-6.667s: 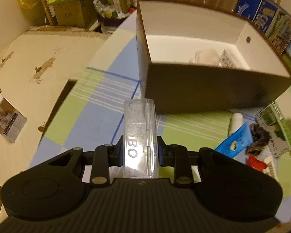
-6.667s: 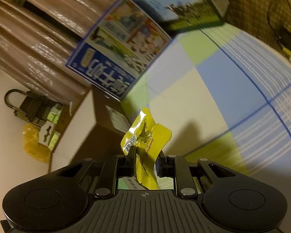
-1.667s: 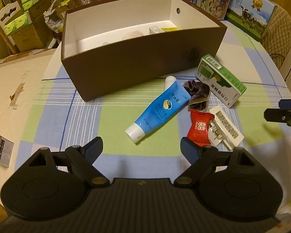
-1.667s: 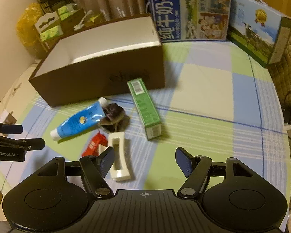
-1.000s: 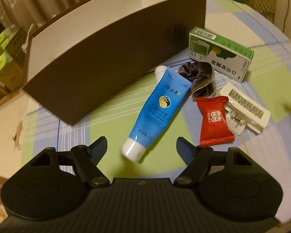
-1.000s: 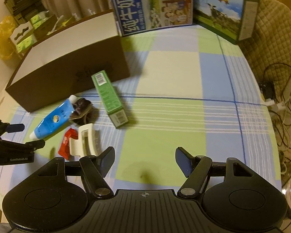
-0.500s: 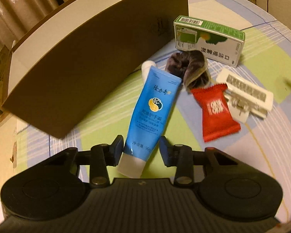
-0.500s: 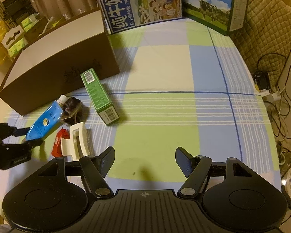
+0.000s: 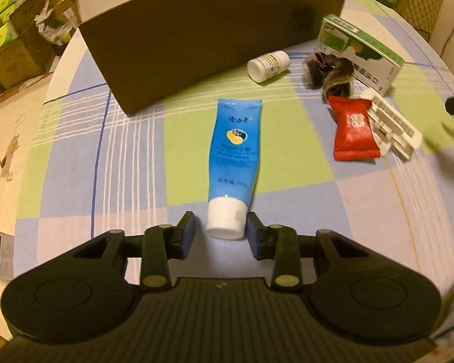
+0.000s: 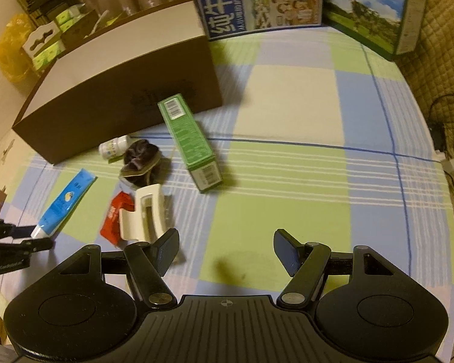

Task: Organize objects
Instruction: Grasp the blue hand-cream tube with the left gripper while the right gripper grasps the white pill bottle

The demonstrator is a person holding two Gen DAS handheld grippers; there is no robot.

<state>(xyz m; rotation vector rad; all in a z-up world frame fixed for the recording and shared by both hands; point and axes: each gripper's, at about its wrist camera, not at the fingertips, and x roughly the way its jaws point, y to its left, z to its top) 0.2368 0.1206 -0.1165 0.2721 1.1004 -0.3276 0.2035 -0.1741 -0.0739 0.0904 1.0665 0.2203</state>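
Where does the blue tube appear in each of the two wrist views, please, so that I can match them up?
Left wrist view: the blue tube lies at the centre, white cap toward the camera, between the left gripper fingers.
Right wrist view: the blue tube lies at the far left edge, cap end at the left gripper tips.
Shared landmark: the brown box, behind the tube in both views.

The blue tube (image 9: 235,151) looks like glossy soft plastic with a smooth white cap, and the red packet (image 9: 354,129) is shiny crinkly foil-type wrap. Brown box (image 9: 202,30) reads as matt cardboard, the checked tablecloth (image 10: 287,163) as woven cloth, and the dark scrunchie (image 10: 140,158) looks velvety.
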